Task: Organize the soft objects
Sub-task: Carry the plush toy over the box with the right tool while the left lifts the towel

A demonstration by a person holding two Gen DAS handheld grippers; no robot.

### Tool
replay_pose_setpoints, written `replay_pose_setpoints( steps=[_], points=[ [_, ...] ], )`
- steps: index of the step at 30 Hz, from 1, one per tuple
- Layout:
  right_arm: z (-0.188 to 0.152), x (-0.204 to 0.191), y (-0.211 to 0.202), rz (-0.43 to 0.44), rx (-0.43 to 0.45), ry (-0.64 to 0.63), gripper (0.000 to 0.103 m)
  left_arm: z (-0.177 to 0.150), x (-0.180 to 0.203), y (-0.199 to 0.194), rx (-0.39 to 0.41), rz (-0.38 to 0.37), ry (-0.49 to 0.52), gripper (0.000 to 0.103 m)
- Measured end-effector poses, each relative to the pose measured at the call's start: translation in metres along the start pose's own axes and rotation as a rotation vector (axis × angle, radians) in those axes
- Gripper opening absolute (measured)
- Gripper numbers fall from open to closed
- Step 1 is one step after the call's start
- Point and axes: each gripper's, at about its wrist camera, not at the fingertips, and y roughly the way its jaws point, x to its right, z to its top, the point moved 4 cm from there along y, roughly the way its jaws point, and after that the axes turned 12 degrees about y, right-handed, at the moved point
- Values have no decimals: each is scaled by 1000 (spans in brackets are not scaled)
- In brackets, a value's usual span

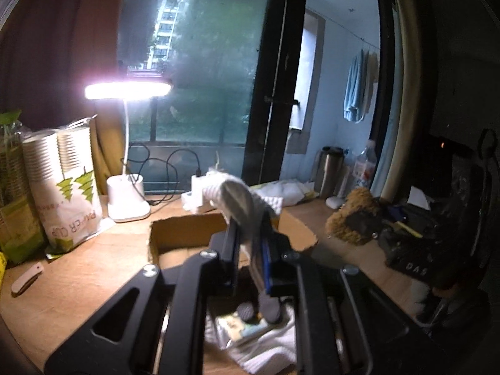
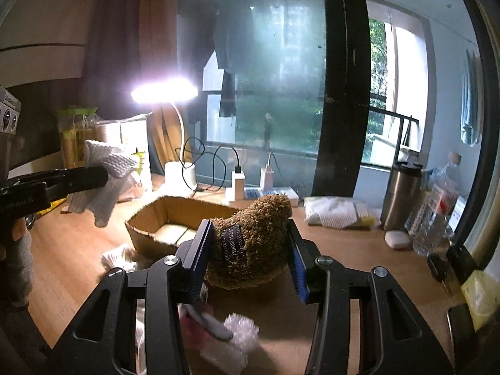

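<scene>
My left gripper (image 1: 250, 237) is shut on a white knitted cloth (image 1: 240, 200) and holds it above the open cardboard box (image 1: 175, 228). The same gripper (image 2: 103, 172) and cloth (image 2: 106, 181) show at the left of the right wrist view, left of the box (image 2: 162, 218). My right gripper (image 2: 250, 247) is shut on a brown fuzzy plush item (image 2: 253, 243) with a dark label, held above the desk just right of the box. The plush (image 1: 353, 218) and right gripper (image 1: 375, 228) also show at the right of the left wrist view.
A lit white desk lamp (image 1: 128, 90) stands behind the box, with chargers and cables (image 2: 237, 181). A bag of paper cups (image 1: 68, 187) stands at left. A steel tumbler (image 2: 403, 193), water bottle (image 2: 437, 206) and folded white cloth (image 2: 337, 212) sit at right. White cloth and bubble wrap (image 2: 237, 334) lie near me.
</scene>
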Motion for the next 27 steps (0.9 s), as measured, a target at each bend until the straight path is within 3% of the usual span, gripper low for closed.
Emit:
replay_pose_setpoints(
  steps=[11, 27],
  points=[
    [18, -1, 23, 17, 30, 1, 47, 21, -3, 35, 57, 8, -21, 12],
    [22, 13, 54, -5, 32, 40, 48, 11, -7, 71, 87, 51, -53, 12]
  ],
)
